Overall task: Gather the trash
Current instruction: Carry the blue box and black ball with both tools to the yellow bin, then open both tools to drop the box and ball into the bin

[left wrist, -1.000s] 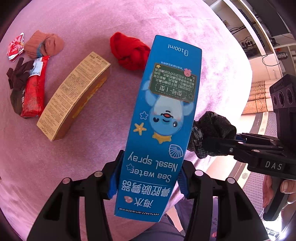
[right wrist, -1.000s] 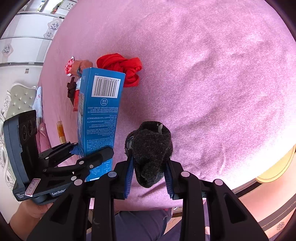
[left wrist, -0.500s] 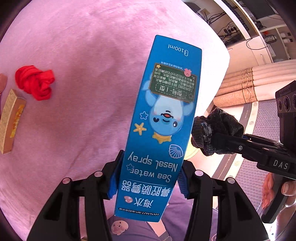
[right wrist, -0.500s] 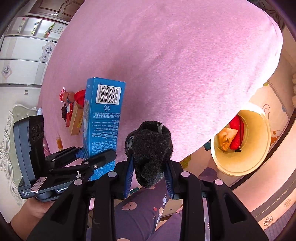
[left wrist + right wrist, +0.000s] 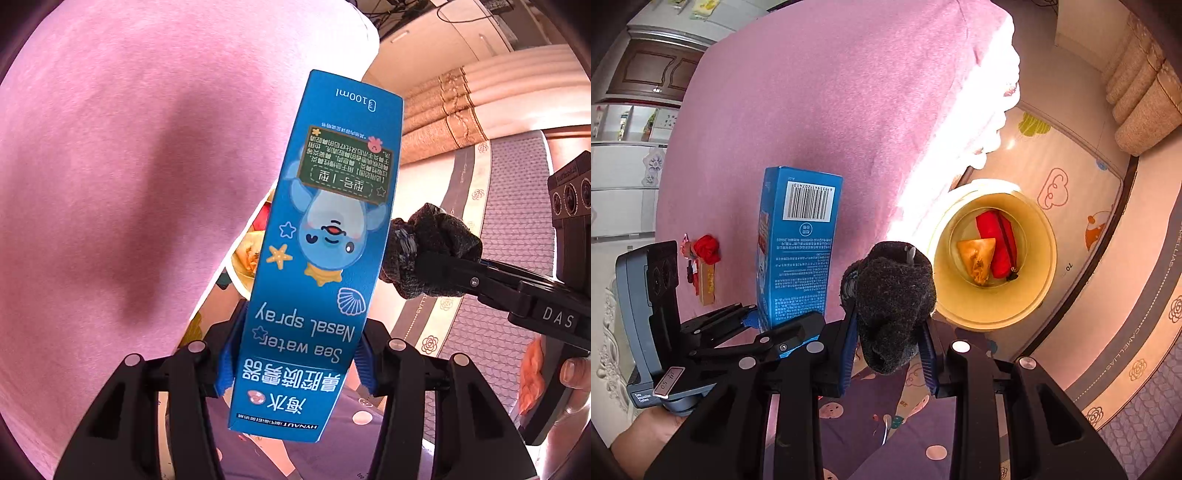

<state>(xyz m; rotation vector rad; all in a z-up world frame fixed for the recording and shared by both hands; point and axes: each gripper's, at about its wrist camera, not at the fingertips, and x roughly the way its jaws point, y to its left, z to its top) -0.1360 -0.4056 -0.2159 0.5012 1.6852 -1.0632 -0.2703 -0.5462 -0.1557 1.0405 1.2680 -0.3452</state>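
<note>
My left gripper [image 5: 295,354] is shut on a tall blue nasal-spray box [image 5: 325,236], which stands up between its blue pads over the edge of the pink bed. Just to its right, my right gripper [image 5: 888,343] is shut on a dark fuzzy wad of cloth [image 5: 890,295]. The right wrist view also shows the box [image 5: 798,251] and the left gripper [image 5: 753,321] to the left. A yellow bin [image 5: 1051,266] stands on the floor beyond the wad, with a red packet [image 5: 995,240] and an orange wrapper [image 5: 977,254] inside. The left wrist view shows only a sliver of the bin [image 5: 242,258] behind the box.
The pink bed [image 5: 831,110] fills the left and upper part of both views. A red cloth [image 5: 707,249] and a tan box [image 5: 708,282] lie far back on it. A patterned floor mat [image 5: 1071,177], beige curtains [image 5: 1145,92] and the person's purple trousers [image 5: 886,424] surround the bin.
Both grippers have swept sideways across the bed to its edge with their loads. The bin has come into view, and the items lying on the bed have slid out of the left wrist view.
</note>
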